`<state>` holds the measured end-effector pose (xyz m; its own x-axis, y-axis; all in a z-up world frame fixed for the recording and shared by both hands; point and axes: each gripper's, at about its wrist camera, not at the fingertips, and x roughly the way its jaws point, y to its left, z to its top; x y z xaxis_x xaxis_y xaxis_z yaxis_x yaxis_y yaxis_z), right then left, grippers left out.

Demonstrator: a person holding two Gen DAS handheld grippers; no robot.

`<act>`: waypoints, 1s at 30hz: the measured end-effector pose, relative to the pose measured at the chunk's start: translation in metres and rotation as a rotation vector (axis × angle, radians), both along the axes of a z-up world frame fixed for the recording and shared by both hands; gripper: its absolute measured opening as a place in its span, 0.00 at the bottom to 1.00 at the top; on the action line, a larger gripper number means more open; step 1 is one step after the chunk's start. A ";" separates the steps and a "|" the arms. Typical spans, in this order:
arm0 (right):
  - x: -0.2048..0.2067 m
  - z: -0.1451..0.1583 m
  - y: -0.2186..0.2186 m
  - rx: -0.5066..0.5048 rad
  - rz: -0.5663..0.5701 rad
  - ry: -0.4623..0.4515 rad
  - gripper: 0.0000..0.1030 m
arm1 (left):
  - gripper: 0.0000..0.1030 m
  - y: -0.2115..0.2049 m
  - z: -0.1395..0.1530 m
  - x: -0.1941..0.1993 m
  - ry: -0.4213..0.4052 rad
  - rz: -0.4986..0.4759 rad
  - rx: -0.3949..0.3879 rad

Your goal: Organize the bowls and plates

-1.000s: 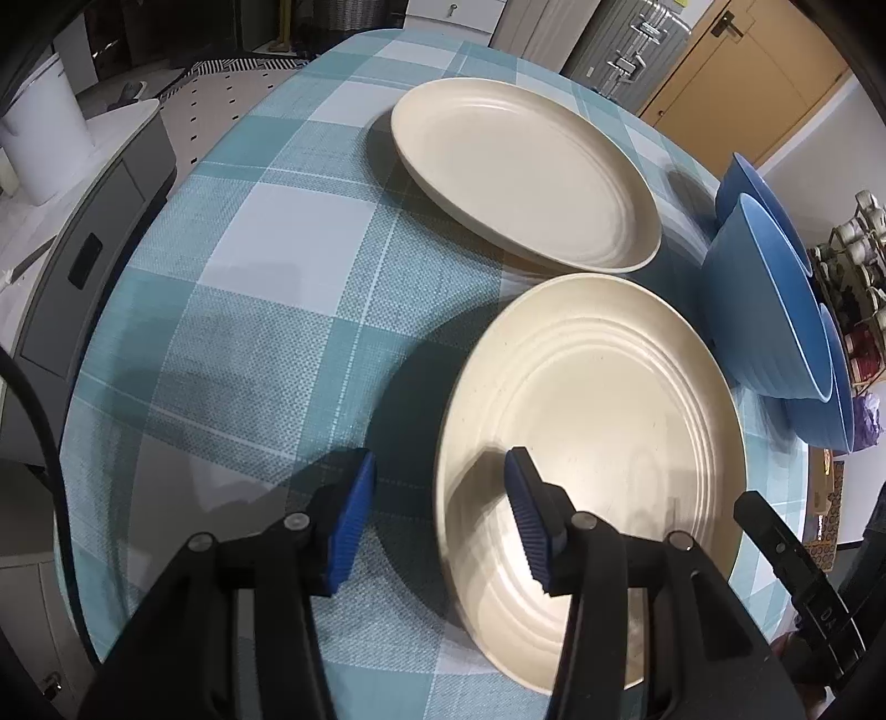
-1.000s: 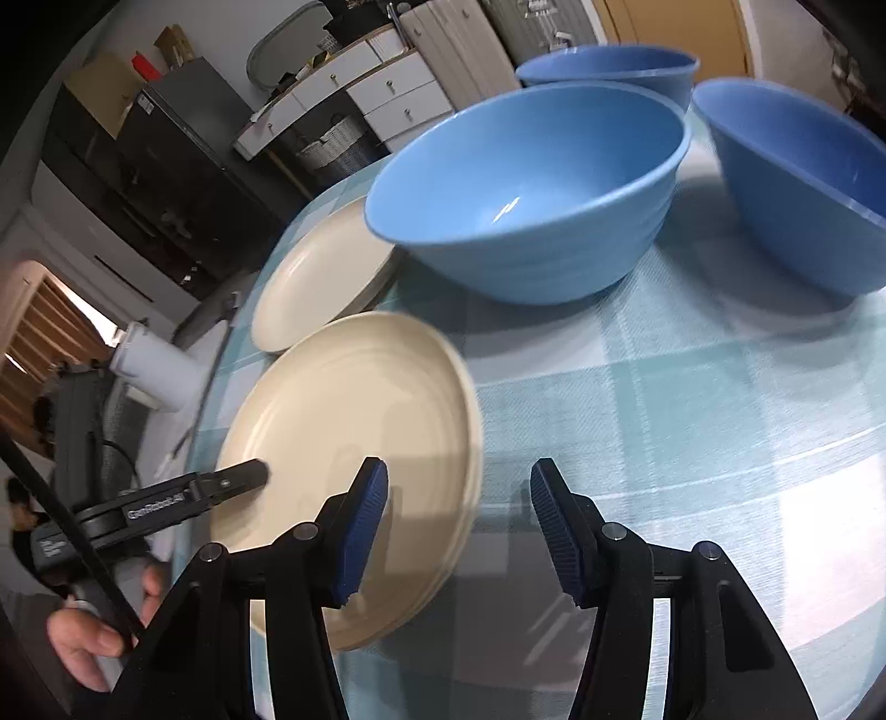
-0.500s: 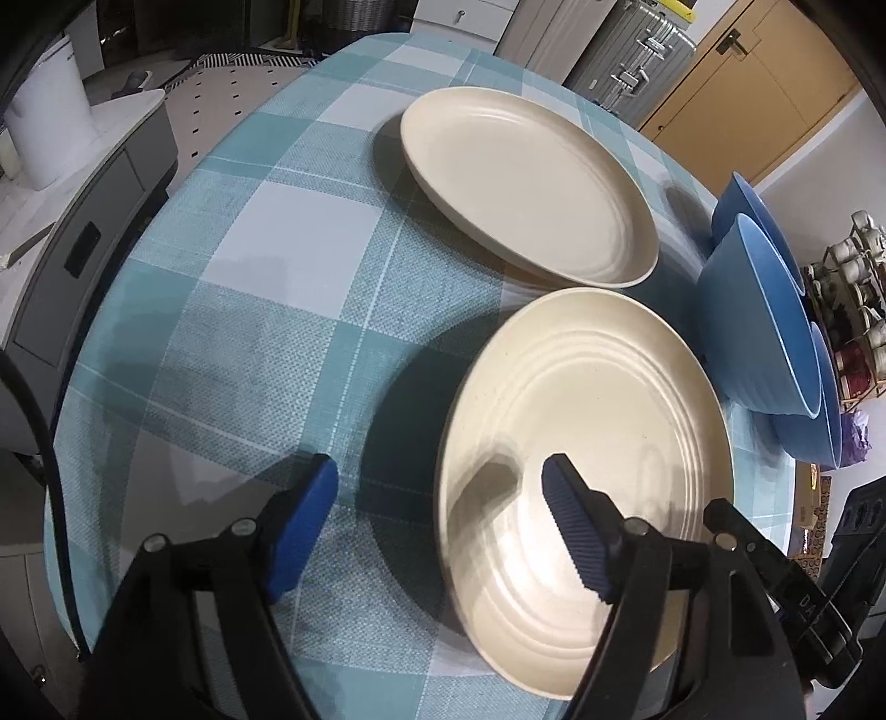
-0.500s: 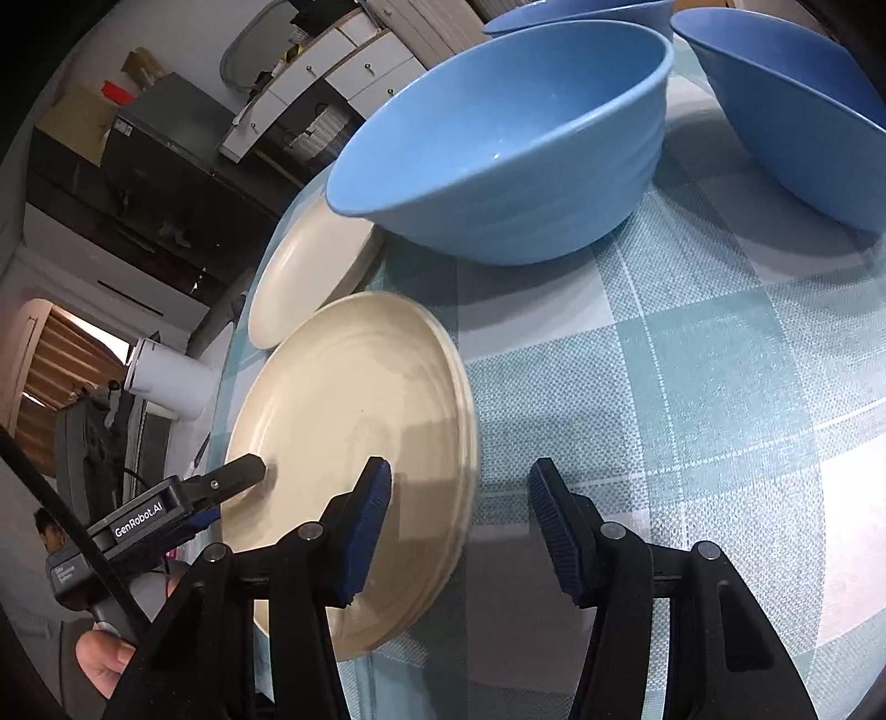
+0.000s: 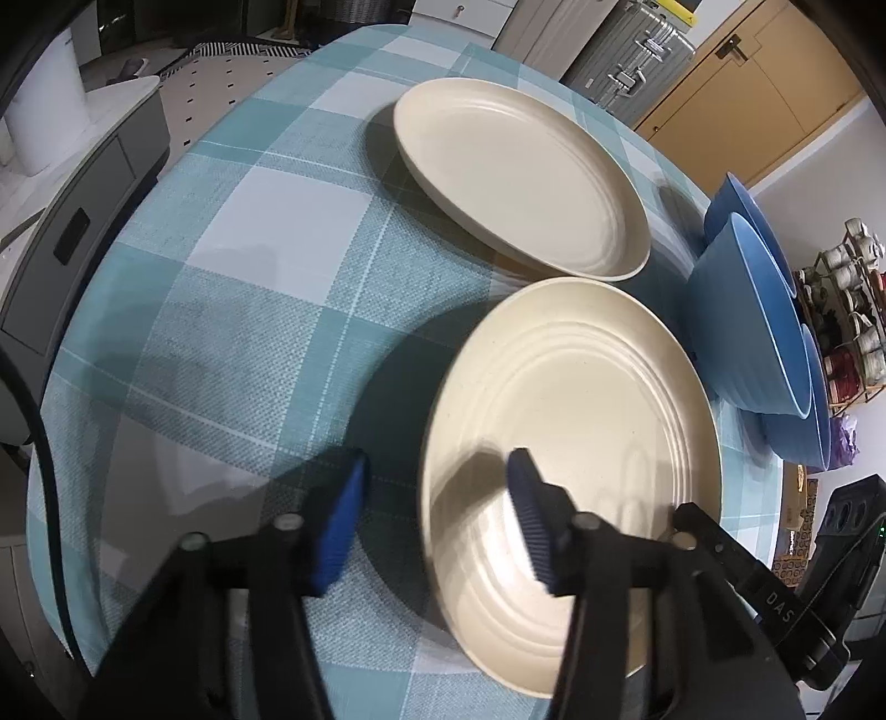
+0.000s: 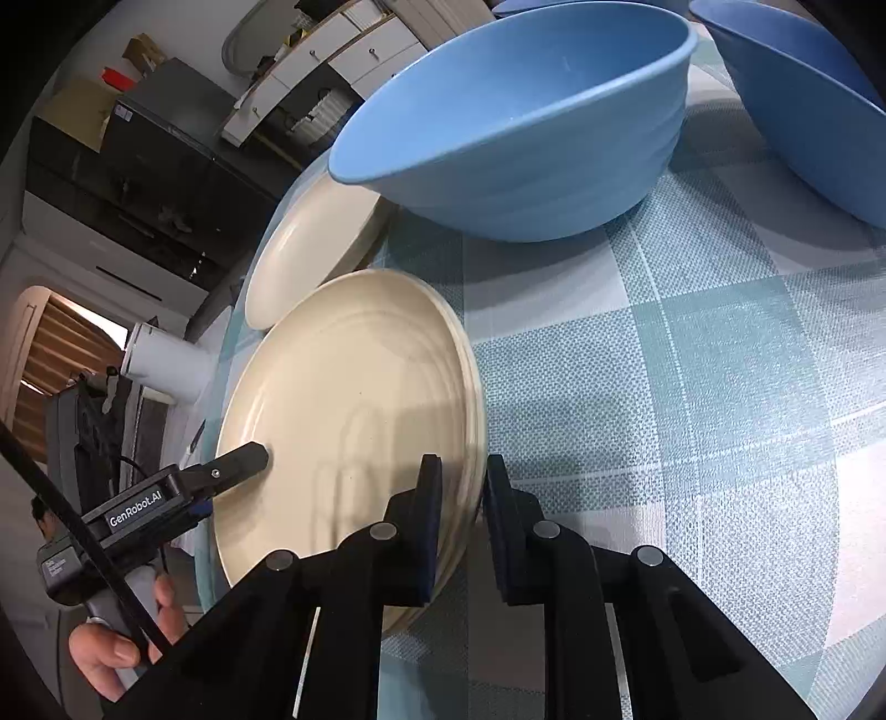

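Observation:
A ridged cream plate [image 5: 581, 399] lies nearest on the teal checked table [image 5: 249, 249]. My left gripper [image 5: 437, 509] straddles its left rim. Its jaws are closing, and a gap still shows between the outer blue pad and the rim. In the right wrist view my right gripper [image 6: 462, 515] is closing, with its pads pinching the same plate [image 6: 354, 399] at the right rim. A second cream plate [image 5: 520, 177] sits farther back. Three blue bowls stand beyond, the closest one [image 6: 515, 127] large in the right wrist view.
A white cylinder [image 5: 44, 111] stands on a grey cabinet left of the table. A silver suitcase [image 5: 637, 50] and a wire rack of cups [image 5: 853, 310] lie past the table's edge. A person's hand [image 6: 122, 648] holds the left gripper's handle.
The left jaws spread wide and then narrowed around the plate's left rim. The right jaws came together onto the plate's right rim, and the right view edged closer to the bowl.

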<state>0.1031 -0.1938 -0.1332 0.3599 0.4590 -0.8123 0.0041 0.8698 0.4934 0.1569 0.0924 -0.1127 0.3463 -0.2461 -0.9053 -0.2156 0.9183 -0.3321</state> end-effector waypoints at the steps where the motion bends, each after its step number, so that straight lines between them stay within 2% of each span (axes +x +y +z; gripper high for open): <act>1: 0.000 0.000 0.000 0.003 0.000 0.003 0.14 | 0.35 0.000 0.000 0.000 0.001 0.000 -0.003; 4: 0.001 0.000 0.001 0.000 0.005 0.000 0.14 | 0.24 0.000 0.001 -0.002 0.001 -0.006 -0.040; 17: -0.001 -0.001 0.018 -0.026 0.058 -0.014 0.14 | 0.25 0.003 0.006 -0.019 0.008 -0.002 0.024; 22: -0.005 0.000 0.032 -0.040 0.091 -0.017 0.14 | 0.25 0.014 0.006 -0.031 0.008 0.014 0.026; 30: -0.006 -0.001 0.063 -0.057 0.161 -0.023 0.14 | 0.26 0.035 0.008 -0.056 -0.019 0.035 0.098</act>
